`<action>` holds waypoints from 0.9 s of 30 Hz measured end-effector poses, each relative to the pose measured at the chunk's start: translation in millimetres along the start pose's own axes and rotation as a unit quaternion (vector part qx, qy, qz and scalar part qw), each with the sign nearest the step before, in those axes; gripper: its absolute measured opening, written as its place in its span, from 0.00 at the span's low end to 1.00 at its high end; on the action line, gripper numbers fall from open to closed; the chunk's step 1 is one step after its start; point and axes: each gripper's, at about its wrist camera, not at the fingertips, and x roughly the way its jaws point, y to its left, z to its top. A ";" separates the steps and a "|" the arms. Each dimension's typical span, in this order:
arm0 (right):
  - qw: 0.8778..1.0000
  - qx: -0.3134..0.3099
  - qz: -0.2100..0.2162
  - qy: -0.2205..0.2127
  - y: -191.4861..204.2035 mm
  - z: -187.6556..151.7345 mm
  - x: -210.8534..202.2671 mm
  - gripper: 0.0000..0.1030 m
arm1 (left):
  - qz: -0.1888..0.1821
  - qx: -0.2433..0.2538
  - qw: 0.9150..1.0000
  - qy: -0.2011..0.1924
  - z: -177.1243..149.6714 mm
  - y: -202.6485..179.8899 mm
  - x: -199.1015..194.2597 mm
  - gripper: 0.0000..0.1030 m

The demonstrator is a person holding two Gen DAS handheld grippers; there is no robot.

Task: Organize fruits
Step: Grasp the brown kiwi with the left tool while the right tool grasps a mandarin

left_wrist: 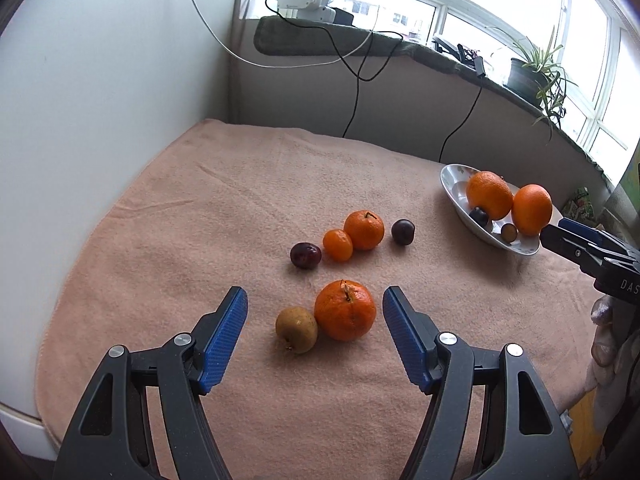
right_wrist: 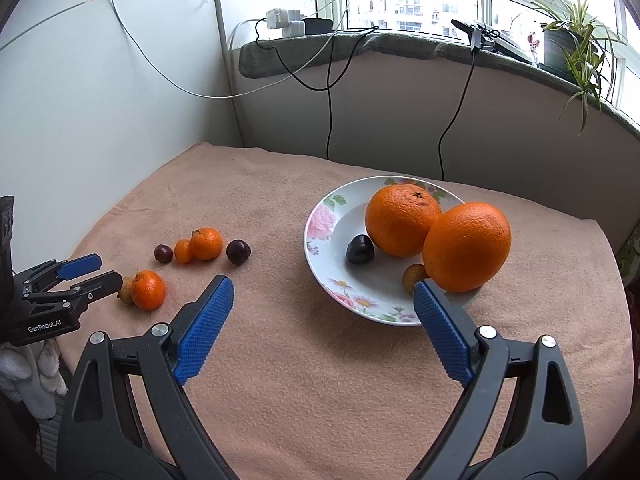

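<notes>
Fruit lies in two groups on a peach cloth (left_wrist: pixel 200 208) over a table by a window. On the cloth, a large tangerine (left_wrist: pixel 345 310) touches a brownish-yellow fruit (left_wrist: pixel 296 329) on its left — both sit just ahead of the left gripper (left_wrist: pixel 315 306), whose blue-padded jaws stand spread, empty, one on either side of the pair without touching them. Farther back, a row of four: a dark plum (left_wrist: pixel 305 255), a small tangerine (left_wrist: pixel 338 245) touching a medium tangerine (left_wrist: pixel 364 229), and a second plum (left_wrist: pixel 403 231) a little apart on the right.

A floral plate (right_wrist: pixel 320 228) to the right holds two big oranges (right_wrist: pixel 402 220) (right_wrist: pixel 467 246) pressed side by side, a dark plum (right_wrist: pixel 360 249) and a small tan fruit (right_wrist: pixel 414 277) beside them. The nearer orange sits at the plate's front edge.

The right gripper (right_wrist: pixel 323 294) hovers before the plate — jaws wide apart, nothing between the pads; its right fingertip (right_wrist: pixel 425 294) overlaps the plate's near rim just below the tan fruit in its own view. A potted plant (right_wrist: pixel 568 40), cables and chargers line the sill behind.
</notes>
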 end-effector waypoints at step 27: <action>0.967 -0.058 0.223 0.112 103.8 0.4 80.9 0.54 | -0.046 -0.012 0.998 0.035 -22.5 31.2 13.0 0.38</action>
